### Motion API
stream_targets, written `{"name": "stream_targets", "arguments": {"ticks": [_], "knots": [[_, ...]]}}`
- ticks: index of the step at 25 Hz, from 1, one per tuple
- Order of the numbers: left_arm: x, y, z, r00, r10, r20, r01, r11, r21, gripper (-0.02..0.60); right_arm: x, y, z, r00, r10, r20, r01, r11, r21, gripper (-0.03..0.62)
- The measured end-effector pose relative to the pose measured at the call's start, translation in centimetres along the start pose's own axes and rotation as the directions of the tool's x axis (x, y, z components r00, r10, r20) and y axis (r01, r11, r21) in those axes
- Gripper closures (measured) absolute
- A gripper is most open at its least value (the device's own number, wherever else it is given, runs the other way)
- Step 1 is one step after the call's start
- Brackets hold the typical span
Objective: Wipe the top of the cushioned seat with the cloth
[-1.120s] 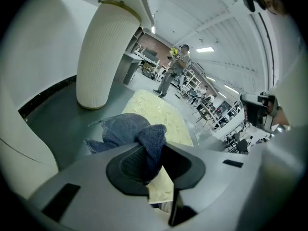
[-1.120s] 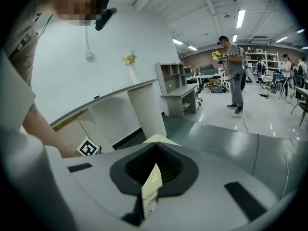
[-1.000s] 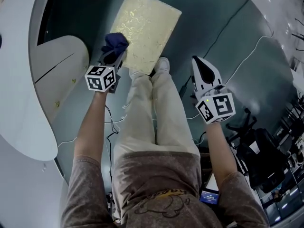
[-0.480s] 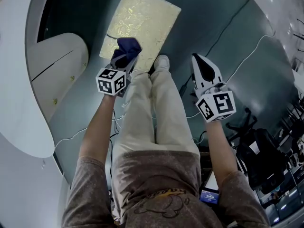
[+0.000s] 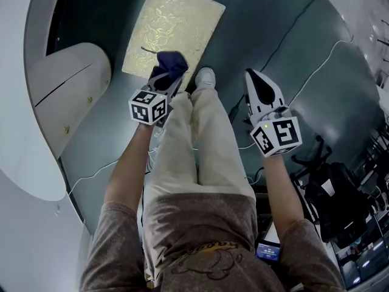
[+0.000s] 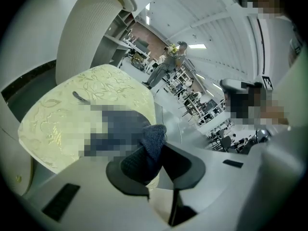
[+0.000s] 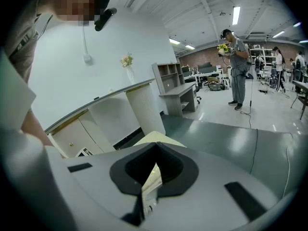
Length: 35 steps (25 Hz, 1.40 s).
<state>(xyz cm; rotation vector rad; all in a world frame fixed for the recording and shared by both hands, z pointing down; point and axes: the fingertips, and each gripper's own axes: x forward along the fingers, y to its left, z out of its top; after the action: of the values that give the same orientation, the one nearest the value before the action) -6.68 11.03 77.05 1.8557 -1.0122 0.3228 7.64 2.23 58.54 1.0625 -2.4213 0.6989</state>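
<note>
The cushioned seat (image 5: pixel 173 29) has a pale yellow patterned top and lies on the grey floor ahead of my feet. My left gripper (image 5: pixel 165 76) is shut on a dark blue cloth (image 5: pixel 170 61), which rests on the seat's near end by its right corner. In the left gripper view the cloth (image 6: pixel 153 137) bulges out between the jaws over the seat (image 6: pixel 62 114); part of it is under a mosaic patch. My right gripper (image 5: pixel 254 78) hangs over bare floor to the right of my legs, shut with nothing in it; a strip of the seat (image 7: pixel 150 174) shows behind its jaws.
A white curved cabinet (image 5: pixel 64 93) stands left of the seat. My shoe (image 5: pixel 205 76) touches the seat's near edge. A cable (image 5: pixel 316 72) runs over the floor at right, with dark chairs (image 5: pixel 331 193) beyond. A short dark mark (image 6: pixel 79 96) lies on the seat top.
My left gripper has slid the cloth from the seat's left edge rightwards along its near end, towards my legs. The right gripper has stayed still.
</note>
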Motion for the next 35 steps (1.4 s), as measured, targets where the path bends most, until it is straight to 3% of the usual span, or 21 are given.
{"name": "stream_targets", "arguments": {"ticks": [4, 9, 16, 19, 25, 30, 35], "knots": [[1.0, -1.6, -0.7, 1.0, -0.018, -0.008, 0.018, 1.0, -0.013, 0.492, -0.8, -0.8, -0.3, 1.0, -0.004, 0.003, 0.004, 1.0, 0.006, 0.589], [2.2, -3.8, -0.6, 0.999, -0.039, 0.007, 0.039, 0.996, -0.086, 0.492, -1.8, -1.8, -0.3, 1.0, -0.011, 0.014, 0.01, 1.0, 0.014, 0.589], [3.0, -9.5, 2.5, 0.992, -0.12, 0.046, 0.122, 0.991, -0.061, 0.491, -3.4, -2.6, 1.3, 0.999, -0.026, 0.048, 0.025, 0.999, 0.027, 0.589], [1.7, -11.7, 6.0, 0.986, -0.137, 0.1, 0.141, 0.99, -0.032, 0.492, -4.4, -2.7, 2.9, 0.997, -0.036, 0.069, 0.035, 0.999, 0.028, 0.589], [-3.8, -16.0, 16.3, 0.975, -0.135, 0.175, 0.105, 0.98, 0.17, 0.492, -7.2, -2.0, 9.5, 0.991, -0.033, 0.133, 0.031, 0.999, 0.017, 0.589], [-9.2, -20.4, 27.1, 0.956, -0.135, 0.262, 0.047, 0.946, 0.319, 0.492, -8.7, -0.7, 17.6, 0.972, -0.015, 0.233, 0.02, 1.0, -0.016, 0.589], [-15.1, -26.2, 34.3, 0.929, -0.157, 0.336, 0.008, 0.915, 0.404, 0.492, -11.3, 1.7, 24.5, 0.951, 0.027, 0.307, -0.013, 0.999, -0.045, 0.589]]}}
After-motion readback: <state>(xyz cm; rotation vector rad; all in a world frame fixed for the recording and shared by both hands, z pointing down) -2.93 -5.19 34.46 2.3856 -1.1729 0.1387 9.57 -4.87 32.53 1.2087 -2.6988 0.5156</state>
